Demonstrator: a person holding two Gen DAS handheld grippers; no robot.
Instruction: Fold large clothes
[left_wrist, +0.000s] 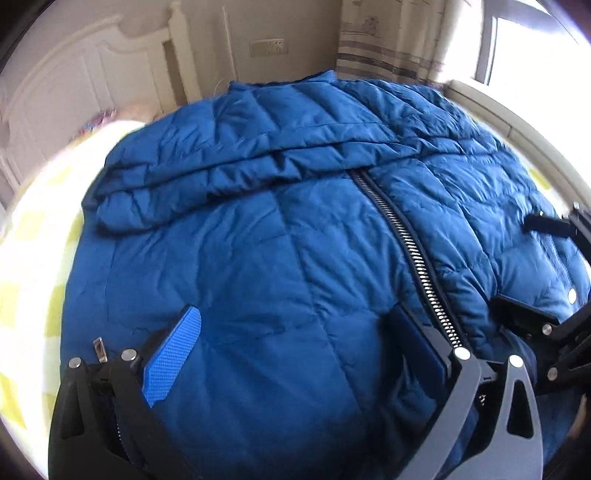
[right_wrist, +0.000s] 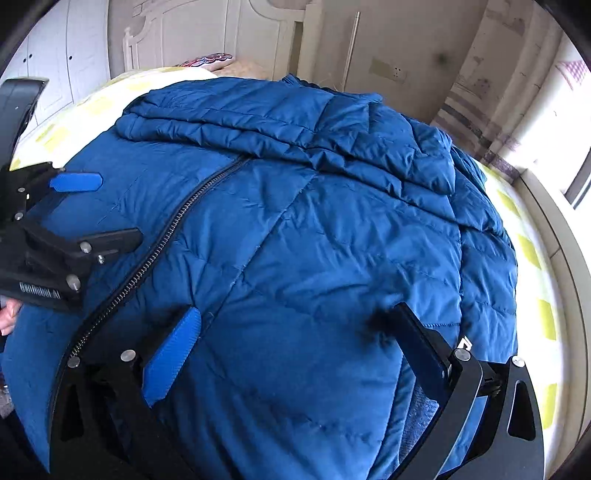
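A big blue quilted jacket (left_wrist: 280, 240) lies front-up on the bed, and its zipper (left_wrist: 406, 236) runs diagonally down the middle. One sleeve (left_wrist: 221, 173) lies folded across the chest. My left gripper (left_wrist: 295, 347) hovers over the lower left panel with its jaws wide open and nothing pinched. In the right wrist view the jacket (right_wrist: 314, 240) fills the frame, with its zipper (right_wrist: 159, 247) at the left. My right gripper (right_wrist: 295, 347) stands open over the right panel, holding nothing. The left gripper (right_wrist: 96, 210) shows at the left edge, the right gripper (left_wrist: 535, 269) at the other view's right edge.
The bed sheet (right_wrist: 535, 258) is white with yellow-green checks and shows around the jacket. A white headboard (right_wrist: 207, 33) and a pillow (right_wrist: 207, 61) are at the far end. A curtain (left_wrist: 388, 40) and a window (left_wrist: 535, 48) stand to the right. A person's hand (right_wrist: 7, 317) shows at the left edge.
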